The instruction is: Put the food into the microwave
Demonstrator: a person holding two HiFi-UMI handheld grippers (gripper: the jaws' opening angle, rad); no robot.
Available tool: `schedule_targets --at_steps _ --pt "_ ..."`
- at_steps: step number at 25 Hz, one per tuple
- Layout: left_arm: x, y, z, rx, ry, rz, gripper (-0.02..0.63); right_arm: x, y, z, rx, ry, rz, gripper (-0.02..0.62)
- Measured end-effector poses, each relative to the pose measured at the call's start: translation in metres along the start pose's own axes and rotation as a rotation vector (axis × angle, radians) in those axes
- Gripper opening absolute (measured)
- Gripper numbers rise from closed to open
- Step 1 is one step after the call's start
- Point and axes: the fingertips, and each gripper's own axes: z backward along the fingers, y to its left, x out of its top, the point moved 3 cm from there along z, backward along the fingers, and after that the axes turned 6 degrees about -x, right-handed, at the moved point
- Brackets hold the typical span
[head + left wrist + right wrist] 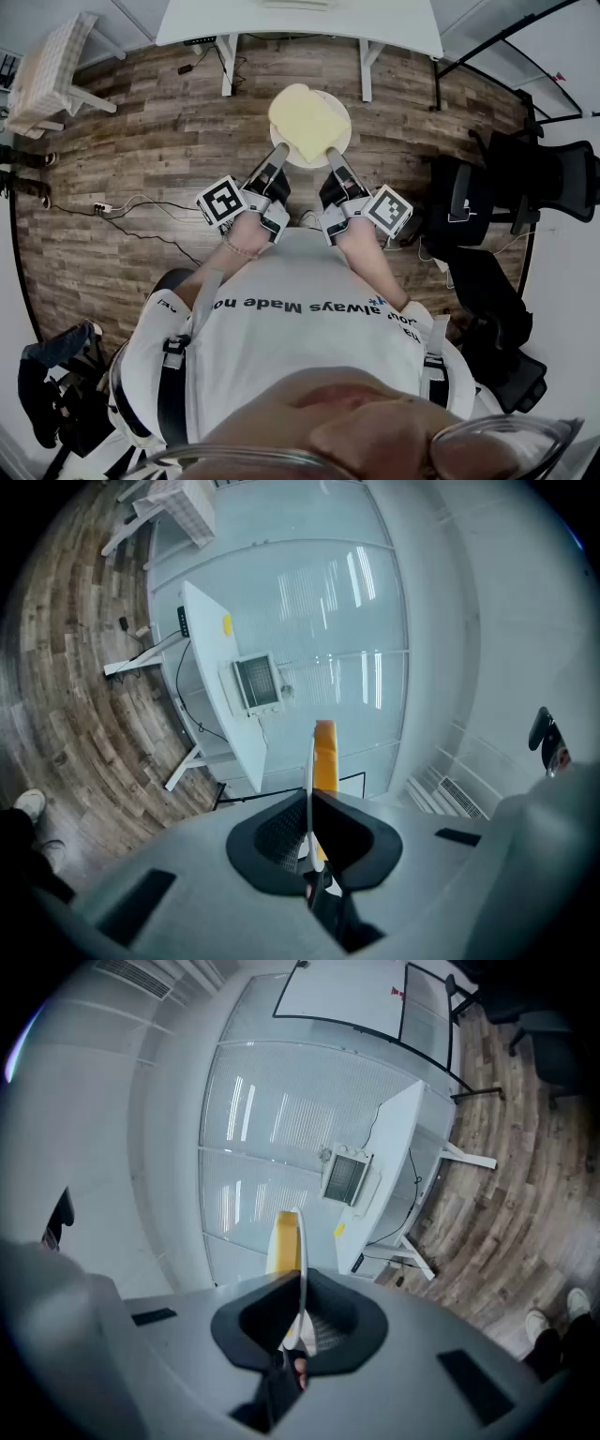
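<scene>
brown wood-plank floor [141,159]; long white bench [300,23] at 12 o'clock. left hand-held gripper [279,152] and right hand-held gripper [331,155] clench the round white plate [343,127] bearing flat yellow food [305,122]. only gripper views show the white microwave [257,683].

Plate [337,141]: one. Yellow food [305,122] on it: one piece.

Grippers: two, the left gripper [280,151] and the right gripper [331,154]. Marker cubes: two, a left cube [221,201] and a right cube [389,208].

Table [300,23]: one, white. Microwave [257,682]: one.

Checked chair [47,66]: one. Black chairs [548,178]: at least one; the dark shapes overlap, so the exact count is unclear.

Power strip [99,208] on the floor: one.

Person: one.
</scene>
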Motion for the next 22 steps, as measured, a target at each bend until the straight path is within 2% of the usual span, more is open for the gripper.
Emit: schedule_targets --at_steps 6,8,10,14,18,22 --pt "0.014 0.000 0.006 -0.017 -0.004 0.006 0.018 -0.008 0.005 -0.010 -0.012 -0.003 0.039 0.024" --pt "0.018 -0.001 0.005 -0.043 -0.014 0.033 0.018 -0.010 0.006 -0.016 -0.016 -0.003 0.053 0.025" --pt "0.026 -0.001 0.005 -0.058 -0.018 0.048 0.018 -0.015 0.009 -0.024 -0.012 0.002 0.047 0.025" --pt "0.046 0.010 0.015 -0.021 0.006 -0.001 0.018 -0.026 0.013 -0.040 -0.018 0.001 0.034 0.025" --pt "0.058 0.010 0.020 -0.065 -0.004 0.067 0.018 -0.039 0.017 -0.051 -0.021 -0.016 0.015 0.025" --pt "0.067 0.016 0.028 -0.057 0.024 0.054 0.018 -0.048 0.017 -0.056 -0.025 -0.033 0.015 0.025"
